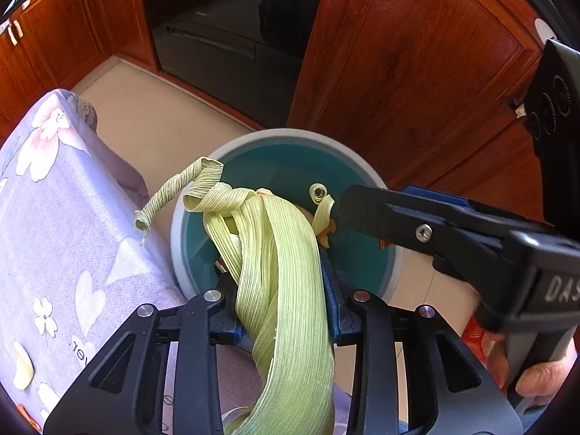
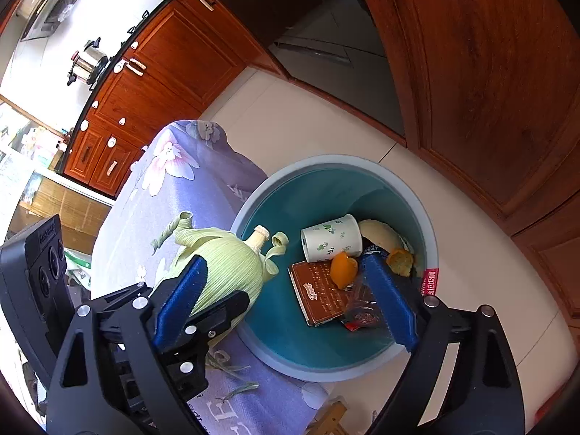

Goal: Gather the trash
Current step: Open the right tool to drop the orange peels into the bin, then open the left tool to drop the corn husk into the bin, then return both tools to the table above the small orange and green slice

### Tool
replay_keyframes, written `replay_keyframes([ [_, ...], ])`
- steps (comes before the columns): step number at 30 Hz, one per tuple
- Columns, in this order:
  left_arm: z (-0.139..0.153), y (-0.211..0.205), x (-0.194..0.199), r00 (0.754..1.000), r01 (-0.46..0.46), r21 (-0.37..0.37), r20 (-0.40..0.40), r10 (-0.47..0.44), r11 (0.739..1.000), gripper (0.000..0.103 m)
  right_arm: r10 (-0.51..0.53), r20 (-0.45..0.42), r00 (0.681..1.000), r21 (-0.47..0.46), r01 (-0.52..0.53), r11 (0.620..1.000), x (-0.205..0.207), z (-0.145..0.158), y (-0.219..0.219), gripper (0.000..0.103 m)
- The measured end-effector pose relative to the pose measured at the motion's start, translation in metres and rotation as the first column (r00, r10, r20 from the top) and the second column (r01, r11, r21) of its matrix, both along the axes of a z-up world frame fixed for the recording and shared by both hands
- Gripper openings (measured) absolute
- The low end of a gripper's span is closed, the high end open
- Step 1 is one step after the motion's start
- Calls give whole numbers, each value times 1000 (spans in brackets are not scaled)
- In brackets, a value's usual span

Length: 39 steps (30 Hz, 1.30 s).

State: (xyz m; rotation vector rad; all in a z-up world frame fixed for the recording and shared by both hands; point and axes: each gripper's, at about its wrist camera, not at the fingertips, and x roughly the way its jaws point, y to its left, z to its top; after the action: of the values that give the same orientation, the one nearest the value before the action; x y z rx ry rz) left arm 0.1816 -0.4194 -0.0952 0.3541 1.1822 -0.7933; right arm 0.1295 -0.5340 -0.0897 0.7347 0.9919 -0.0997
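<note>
Right wrist view: your right gripper (image 2: 286,297) hangs over the bin (image 2: 253,195) with jaws spread wide and nothing between the pads. Paper cup (image 2: 331,237), orange peel (image 2: 342,264), brown packet (image 2: 320,295) and a wrapper already lie on the bin floor. Your left gripper (image 1: 282,297) is clamped on the corn husk (image 1: 286,275), holding it at the bin's near rim, part over the purple floral cloth (image 1: 58,217), curled tips reaching over the opening. Judged: you've carried the husk to the edge so a release drops it straight in.
</note>
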Motion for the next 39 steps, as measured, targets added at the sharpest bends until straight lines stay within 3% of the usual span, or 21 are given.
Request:
replay_keyframes([
  [3, 1, -1, 0, 1000, -1, 0, -7, 1, 1000, 44, -13, -1, 1000, -3, 13, 1000, -2, 2, -3, 85],
  [5, 6, -1, -1, 1000, -2, -5, 9, 2, 1000, 64, -27, -4, 1000, -3, 27, 1000, -4, 4, -6, 90],
  [7, 13, 2, -4, 998, -12, -2, 60, 12, 1000, 73, -43, 4, 999, -3, 43, 999, -7, 5, -8, 93],
  [10, 20, 7, -4, 998, -22, -10, 66, 23, 1000, 80, -41, 4, 999, -7, 41, 999, -7, 8, -7, 93],
  [25, 42, 45, -16, 990, -87, -26, 108, 89, 996, 93, 2, 6, 1000, -6, -2, 1000, -9, 22, 17, 94],
  [39, 57, 124, -36, 973, -184, -42, 137, 188, 982, 94, 92, 22, 995, 0, -92, 996, -13, 38, 77, 94],
])
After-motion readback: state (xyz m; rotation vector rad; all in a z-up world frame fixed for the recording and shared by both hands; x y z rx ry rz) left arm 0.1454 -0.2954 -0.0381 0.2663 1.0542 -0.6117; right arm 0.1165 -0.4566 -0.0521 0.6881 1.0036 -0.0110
